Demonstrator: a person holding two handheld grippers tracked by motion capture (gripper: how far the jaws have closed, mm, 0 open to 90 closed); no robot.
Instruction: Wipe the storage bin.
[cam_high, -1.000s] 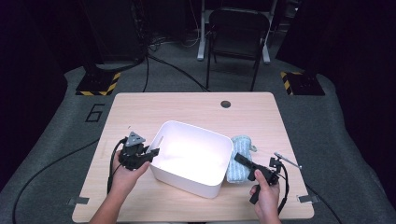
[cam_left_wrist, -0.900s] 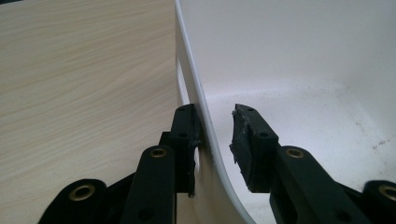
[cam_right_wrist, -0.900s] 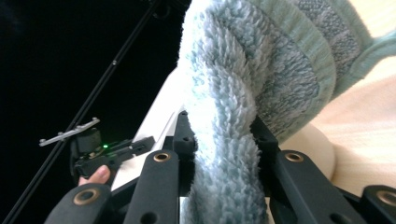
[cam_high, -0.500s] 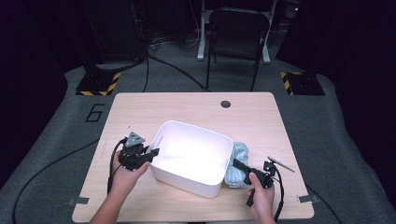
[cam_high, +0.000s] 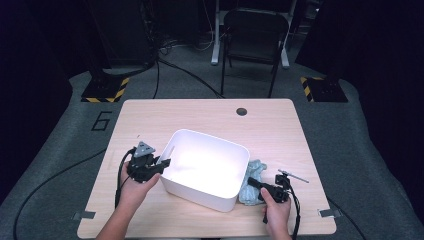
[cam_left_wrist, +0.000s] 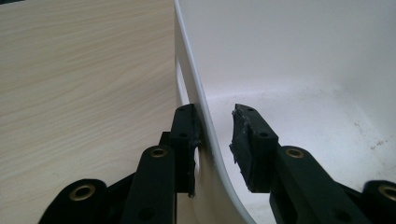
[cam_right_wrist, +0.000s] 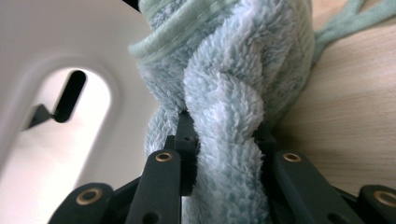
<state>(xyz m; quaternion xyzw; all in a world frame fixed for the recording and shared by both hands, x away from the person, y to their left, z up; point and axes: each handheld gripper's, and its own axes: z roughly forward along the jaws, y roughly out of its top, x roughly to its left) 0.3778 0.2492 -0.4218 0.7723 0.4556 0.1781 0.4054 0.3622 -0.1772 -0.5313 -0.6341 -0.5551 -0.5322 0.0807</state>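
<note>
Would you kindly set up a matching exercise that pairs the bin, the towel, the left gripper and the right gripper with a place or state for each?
Things:
1. bin
2. towel
3. left gripper
4. right gripper

Places or states:
A. jaws astride the bin's wall, one outside, one inside
B. light blue, on the table against the bin's side
C. white, empty, mid-table
D. jaws pinched on a fold of fluffy cloth

Pairs: 1-C, 2-B, 3-A, 4-D
</note>
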